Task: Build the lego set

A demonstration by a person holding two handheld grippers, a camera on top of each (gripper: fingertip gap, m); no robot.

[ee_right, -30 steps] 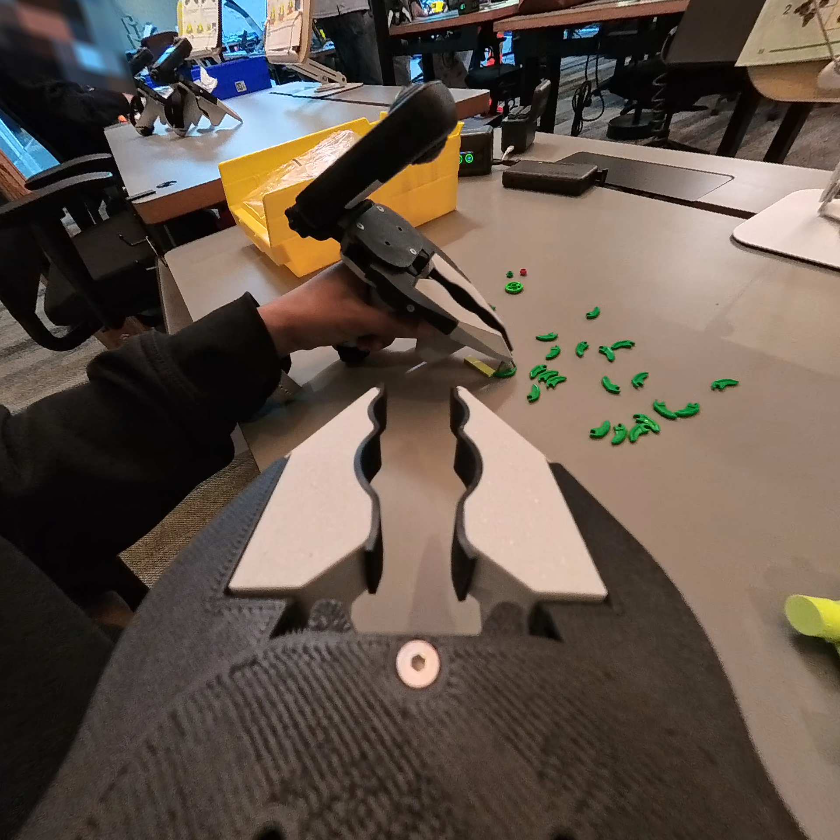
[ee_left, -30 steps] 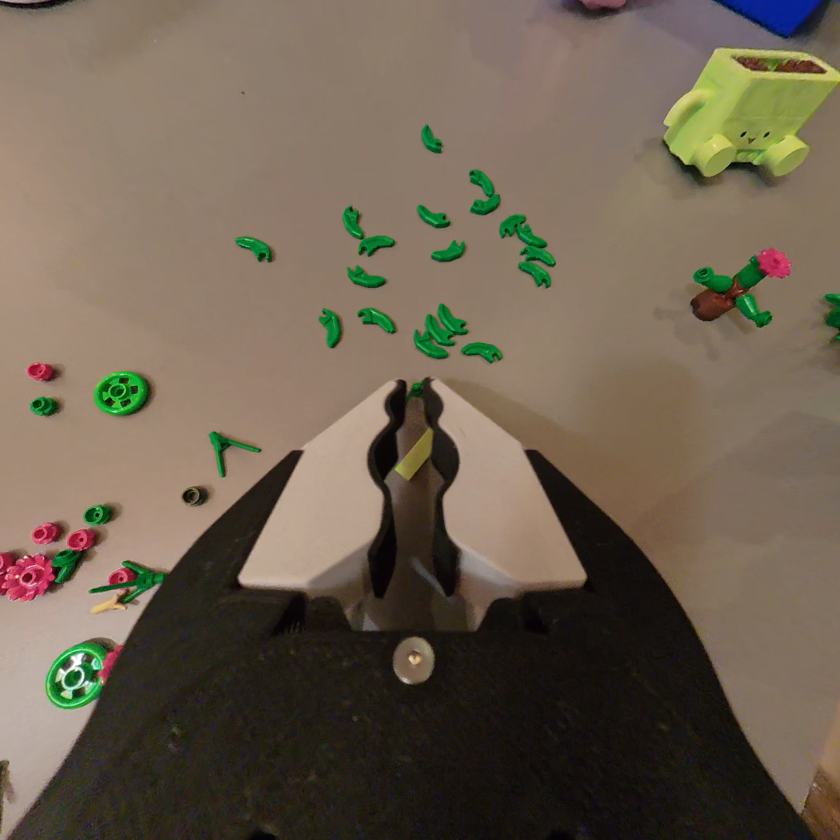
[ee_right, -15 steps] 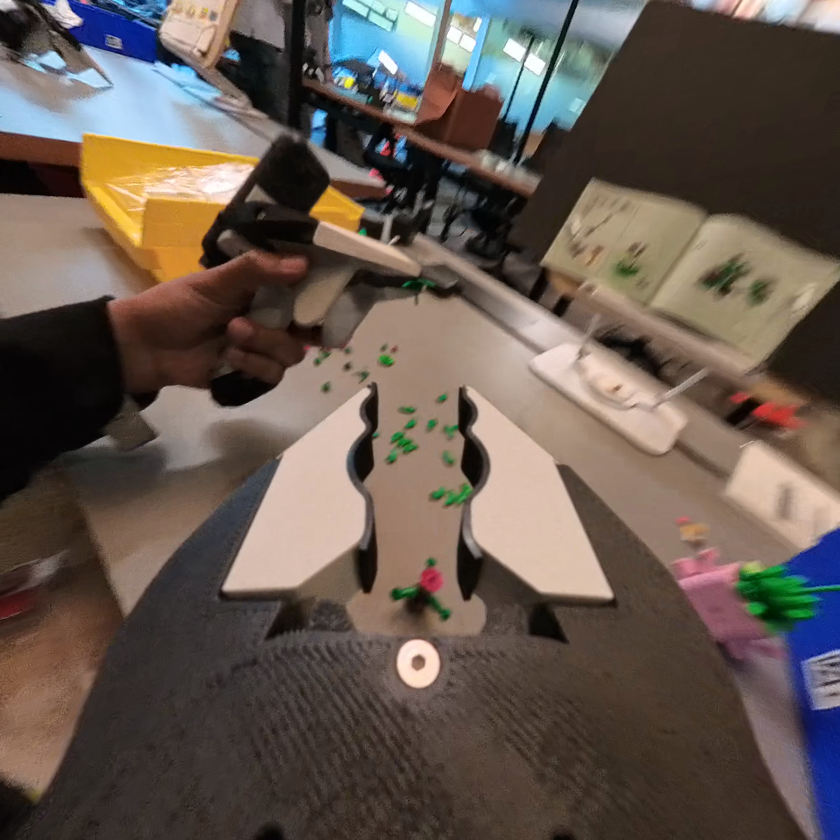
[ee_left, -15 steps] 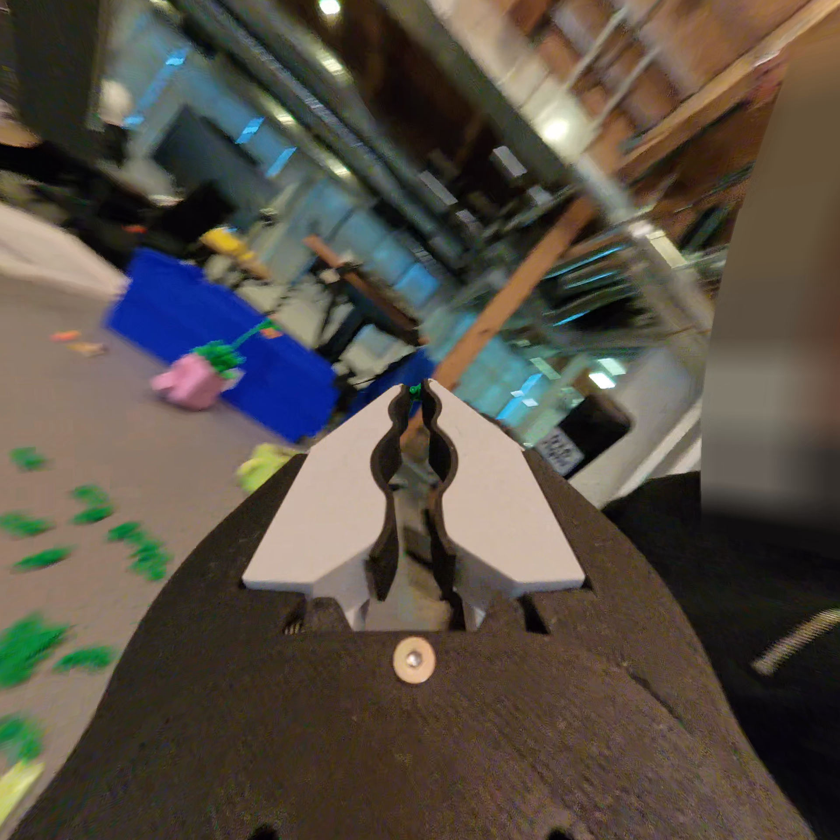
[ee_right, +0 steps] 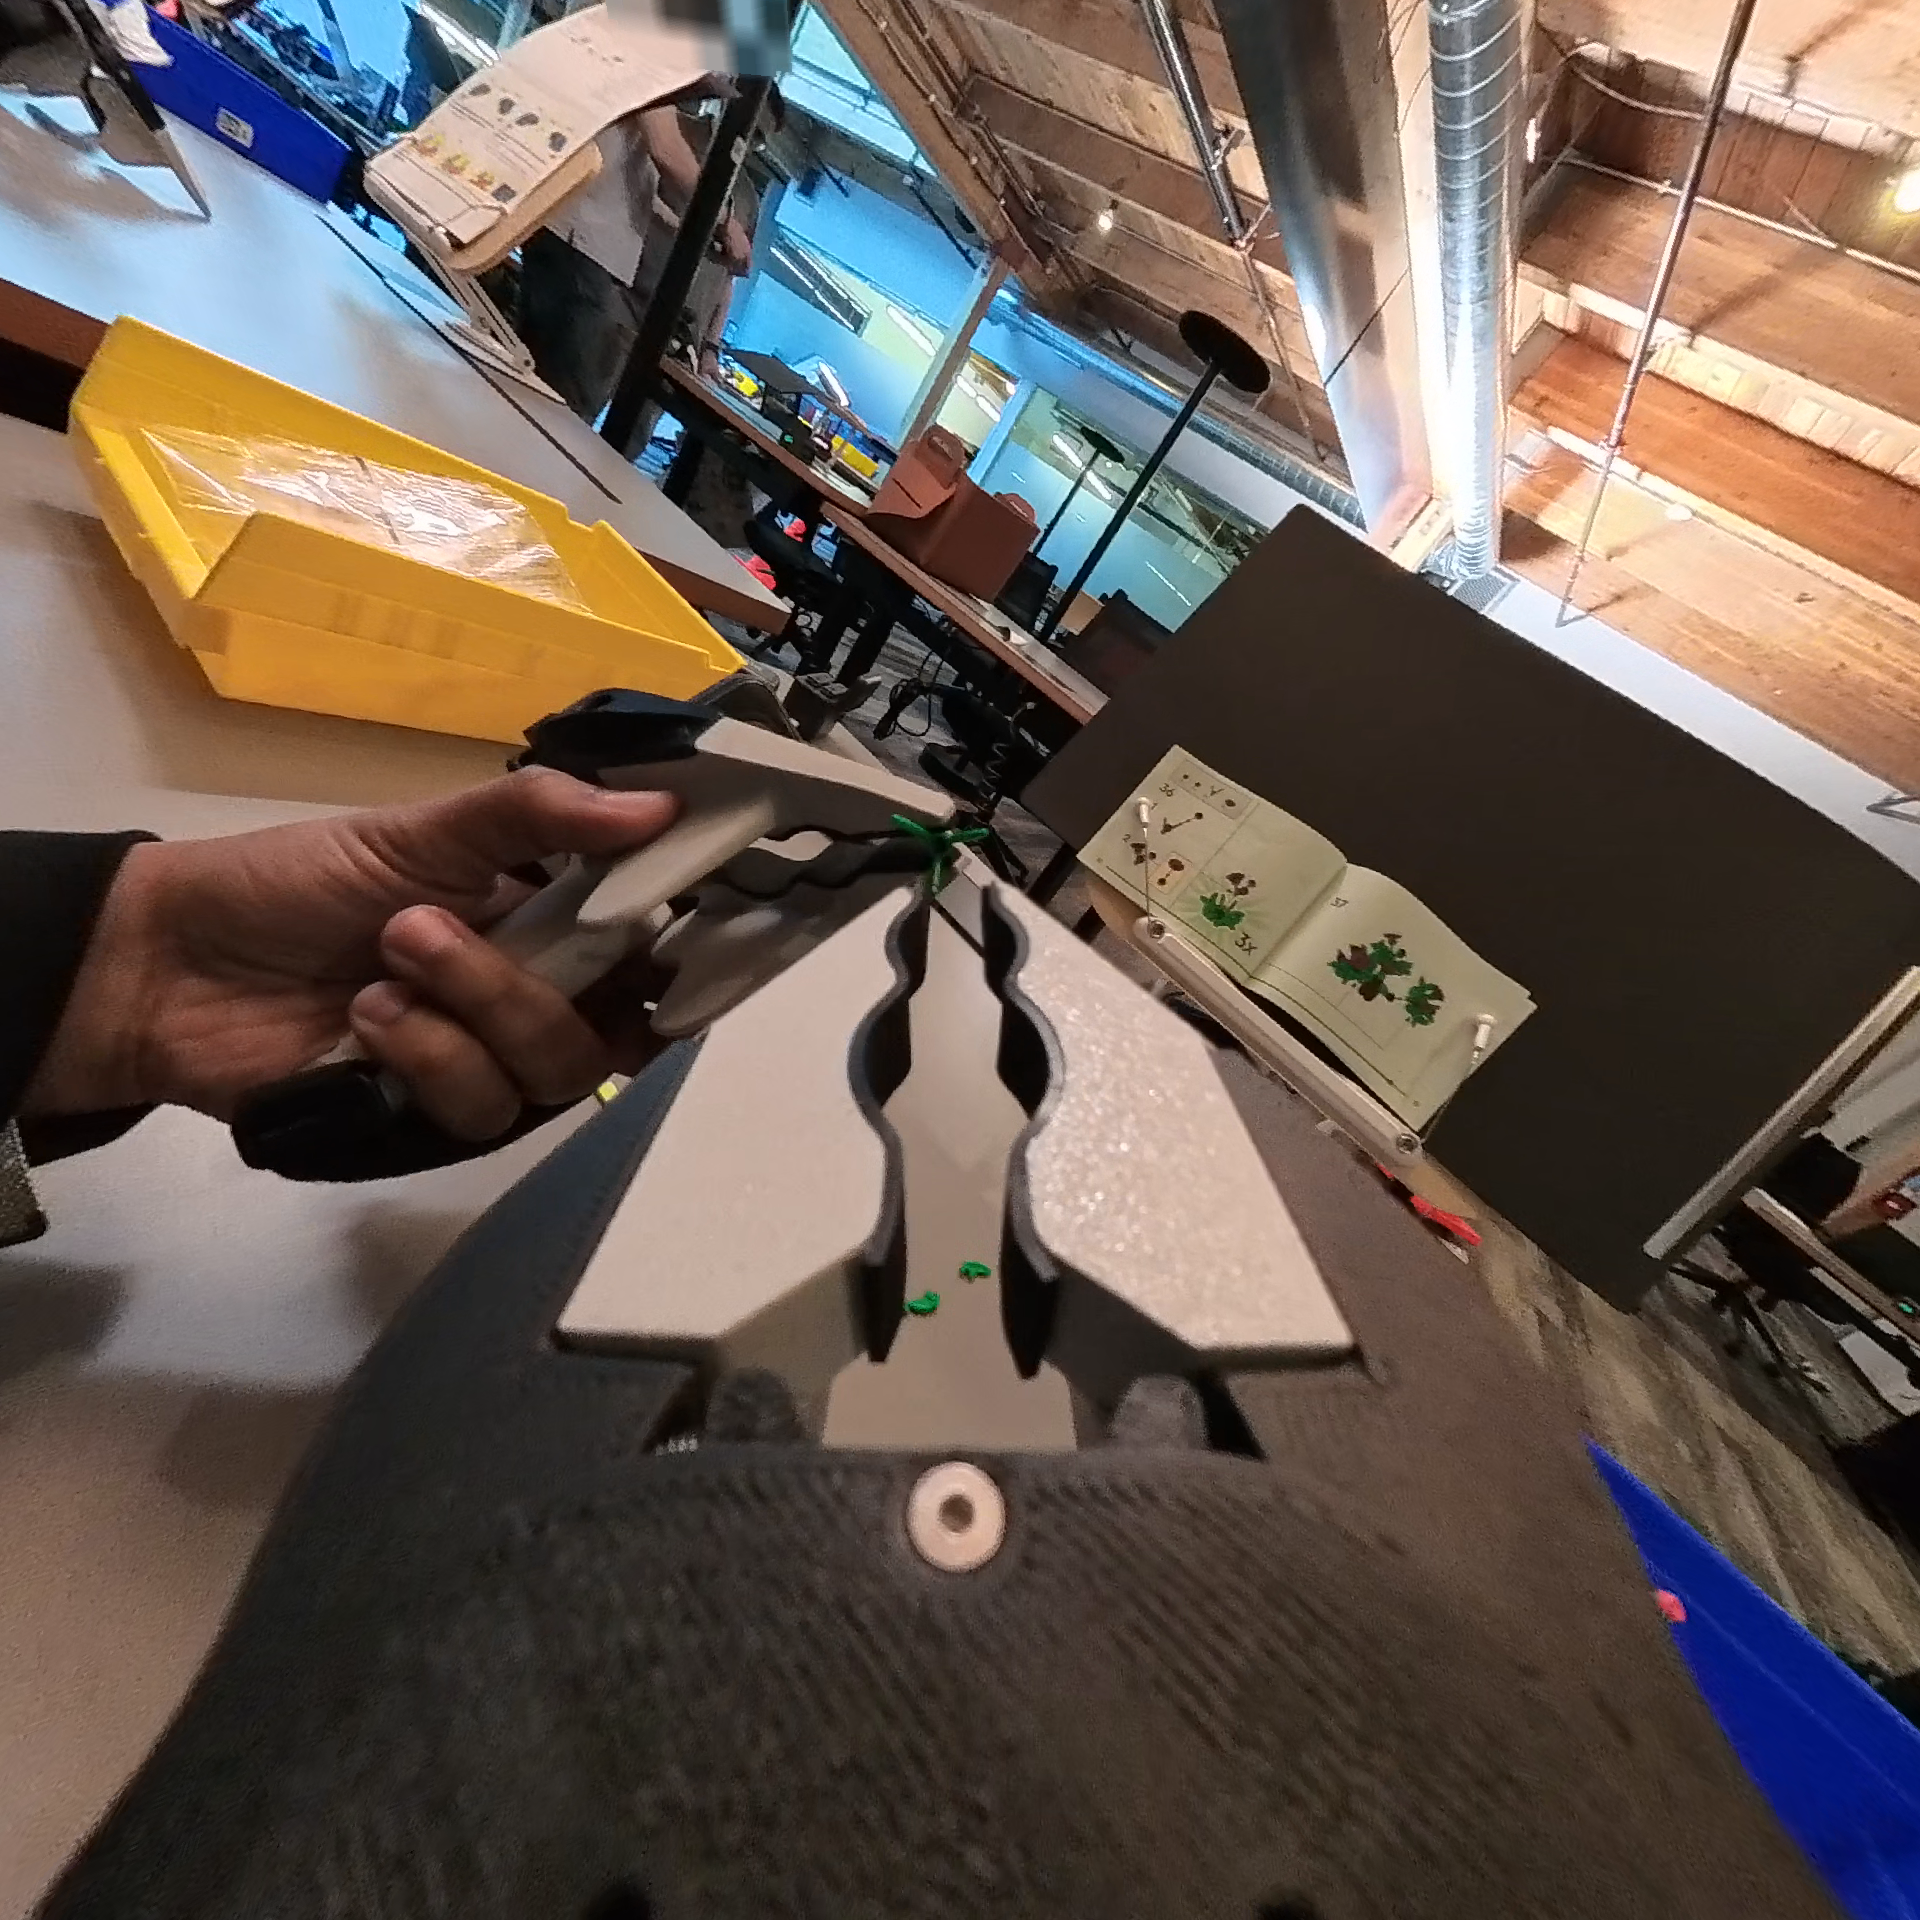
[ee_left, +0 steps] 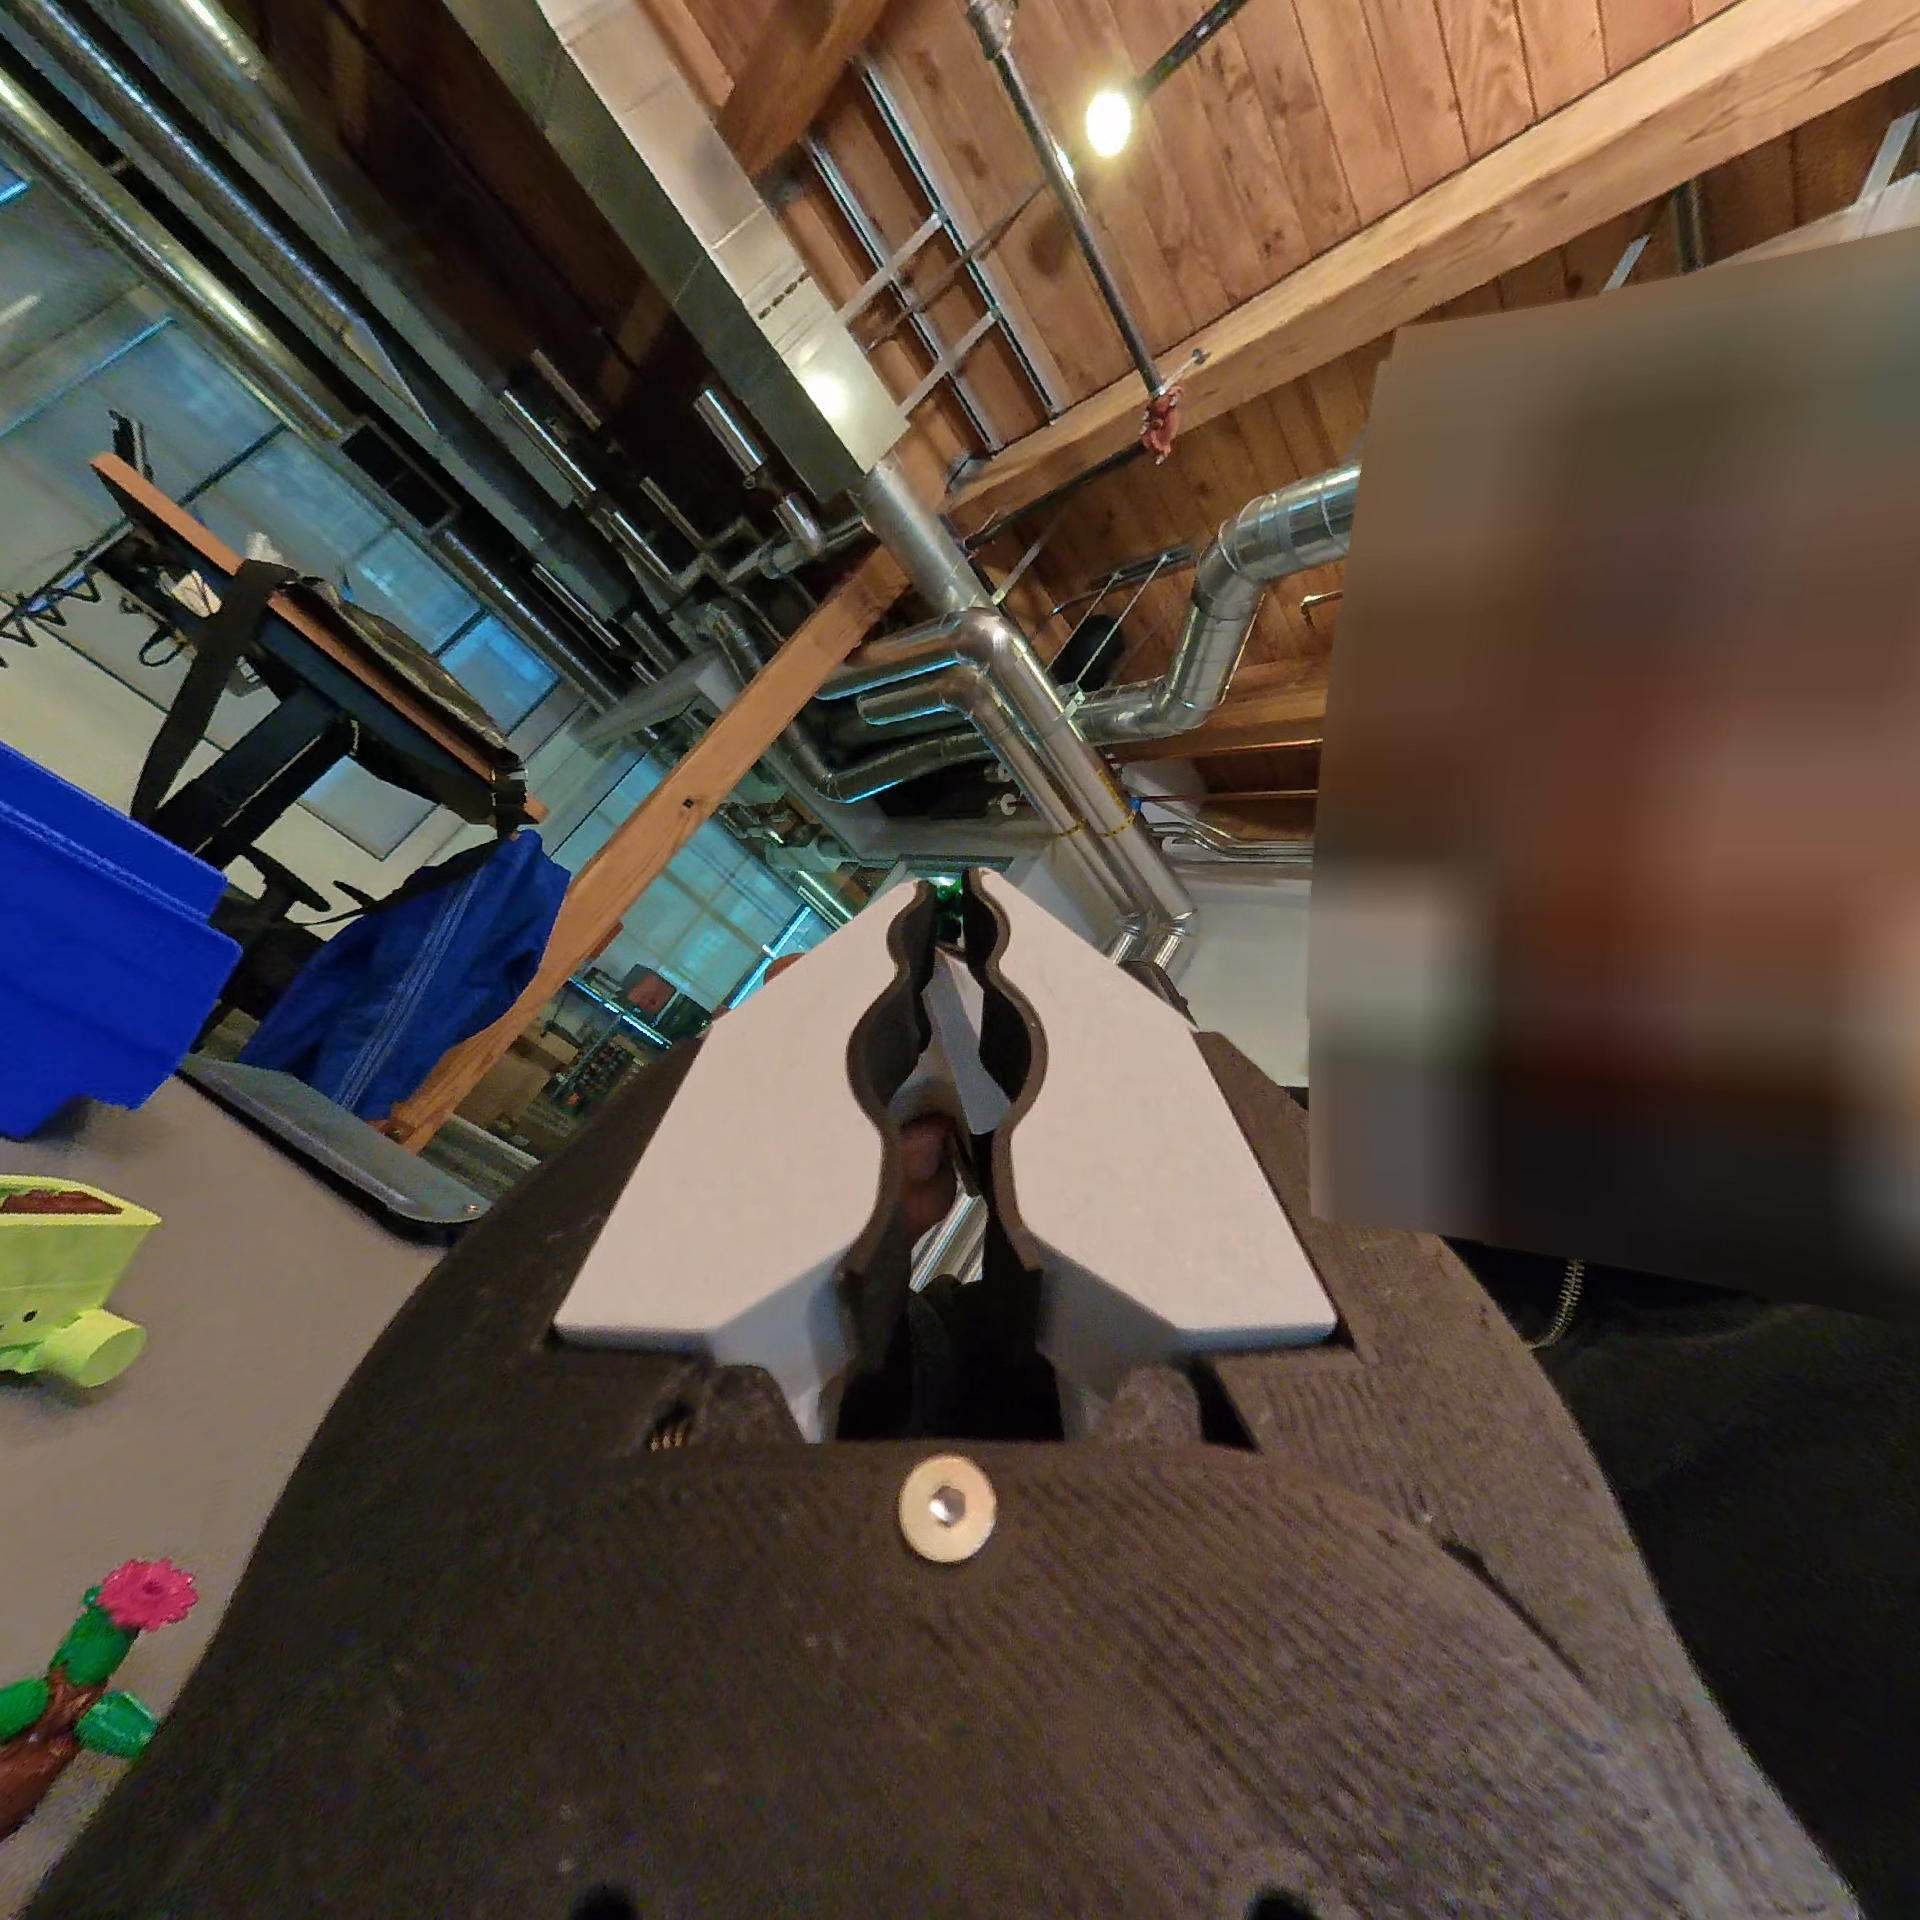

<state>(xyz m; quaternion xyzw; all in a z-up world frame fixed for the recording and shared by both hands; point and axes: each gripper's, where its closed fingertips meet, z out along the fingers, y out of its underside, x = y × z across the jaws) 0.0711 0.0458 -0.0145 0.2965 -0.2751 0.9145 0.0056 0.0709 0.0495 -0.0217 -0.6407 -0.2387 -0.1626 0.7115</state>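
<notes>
My left gripper (ee_left: 948, 896) is raised off the table and tilted up toward the ceiling. It is shut on a small green leaf piece (ee_left: 945, 891) pinched at its very tips. In the right wrist view a hand (ee_right: 312, 956) holds the left gripper (ee_right: 940, 823), with the green leaf piece (ee_right: 935, 836) sticking out of its tip. My right gripper (ee_right: 951, 906) is just below that piece, almost touching it. Its jaws stand a narrow gap apart with nothing between them. Two loose green leaves (ee_right: 945, 1288) lie on the grey table (ee_right: 125, 1351) below.
A lime-green pot model (ee_left: 62, 1288) and a cactus model with a pink flower (ee_left: 94, 1683) sit on the table at left. An open instruction booklet (ee_right: 1299, 935) stands against a dark panel (ee_right: 1507, 831). A yellow bin (ee_right: 416, 582) and a blue bin (ee_right: 1766, 1714) flank the work area. The grippers are tip to tip, or close to it. From either gripper's tips it is about 25 cm to the lime-green pot model (ee_left: 62, 1288).
My left gripper picked a green leaf from the scattered pile, lifted it and swung up toward my right gripper. My right gripper rose to meet it and its jaws narrowed.
</notes>
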